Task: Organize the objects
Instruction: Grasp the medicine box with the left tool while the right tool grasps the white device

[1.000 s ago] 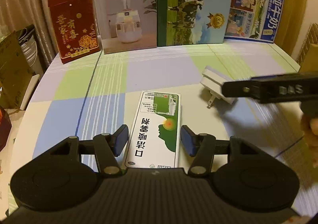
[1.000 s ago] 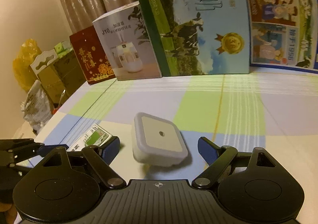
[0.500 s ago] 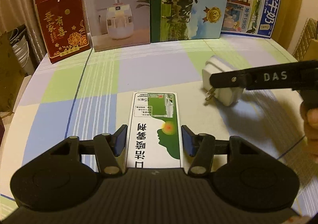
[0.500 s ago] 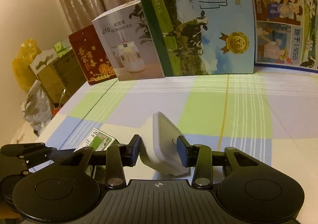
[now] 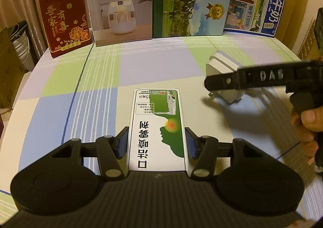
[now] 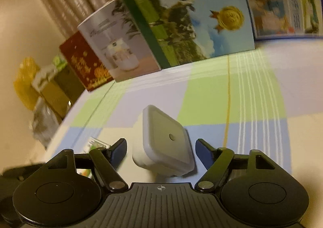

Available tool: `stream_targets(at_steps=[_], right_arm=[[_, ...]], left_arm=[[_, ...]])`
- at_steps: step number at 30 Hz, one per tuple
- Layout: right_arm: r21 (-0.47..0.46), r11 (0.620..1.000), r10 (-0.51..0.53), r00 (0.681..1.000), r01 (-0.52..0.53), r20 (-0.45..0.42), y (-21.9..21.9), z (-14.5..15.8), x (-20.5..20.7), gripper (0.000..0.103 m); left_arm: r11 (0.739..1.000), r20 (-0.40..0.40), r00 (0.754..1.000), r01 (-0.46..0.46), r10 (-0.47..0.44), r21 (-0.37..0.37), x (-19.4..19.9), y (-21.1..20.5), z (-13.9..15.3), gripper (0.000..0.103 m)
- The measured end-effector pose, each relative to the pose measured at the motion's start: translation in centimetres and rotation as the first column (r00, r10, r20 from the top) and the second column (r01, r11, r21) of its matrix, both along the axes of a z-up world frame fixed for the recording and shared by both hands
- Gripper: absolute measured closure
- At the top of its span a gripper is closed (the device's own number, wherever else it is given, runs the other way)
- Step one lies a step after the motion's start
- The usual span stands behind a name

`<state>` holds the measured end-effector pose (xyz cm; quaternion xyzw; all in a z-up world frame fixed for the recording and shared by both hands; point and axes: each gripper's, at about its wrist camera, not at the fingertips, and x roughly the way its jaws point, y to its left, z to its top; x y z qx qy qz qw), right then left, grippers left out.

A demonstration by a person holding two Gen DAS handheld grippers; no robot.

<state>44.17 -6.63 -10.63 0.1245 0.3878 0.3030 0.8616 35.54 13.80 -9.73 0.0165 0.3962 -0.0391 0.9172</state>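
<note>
**Plug released, box between the fingers**

Checked cloth covers the desk (image 5: 97,78), with cartons lined along its far edge. Nearer than the humidifier carton (image 5: 119,3), the green-and-white box (image 5: 157,127) lies flat, the left hand-held gripper (image 5: 157,143) closed against its sides. Right of that box, the white plug (image 6: 163,145) rests loose: half a second ago it was pinched, but the right hand-held gripper (image 6: 160,149) now stands open around it. It probably counts as placed.

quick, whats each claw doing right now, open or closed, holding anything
Left claw: closed on the flat white and green cardboard box, pads at both long edges.
Right claw: open, holding nothing; the white square plug-in night light sits between its fingers.
</note>
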Motion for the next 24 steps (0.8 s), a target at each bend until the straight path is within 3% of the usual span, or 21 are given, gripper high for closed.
stream_targets(at_steps=[3,4,5,15,24], right_arm=[[0.009,1.0,0.0,1.0,0.0,-0.001,0.1,0.1,0.1,0.033],[0.003,1.0,0.001,1.0,-0.001,-0.004,0.2,0.1,0.1,0.044],[-0.011,1.0,0.007,1.0,-0.007,-0.003,0.4,0.2,0.1,0.048],[-0.173,0.984,0.062,0.994,-0.045,0.094,1.1,1.2,-3.7,0.049],[-0.296,0.955,0.023,0.996,0.003,0.083,-1.9,2.4,-10.1,0.049]], left_arm=[[1.0,0.001,1.0,-0.002,0.002,-0.007,0.0,0.0,-0.1,0.052],[1.0,0.002,1.0,-0.003,0.004,-0.007,0.0,0.0,-0.1,0.052],[1.0,0.003,1.0,-0.003,0.003,-0.005,0.0,0.0,-0.1,0.052],[1.0,-0.011,1.0,-0.002,0.002,-0.002,-0.6,-0.6,0.0,0.052],[1.0,-0.05,0.999,0.007,-0.008,-0.026,-3.8,-2.1,0.8,0.053]])
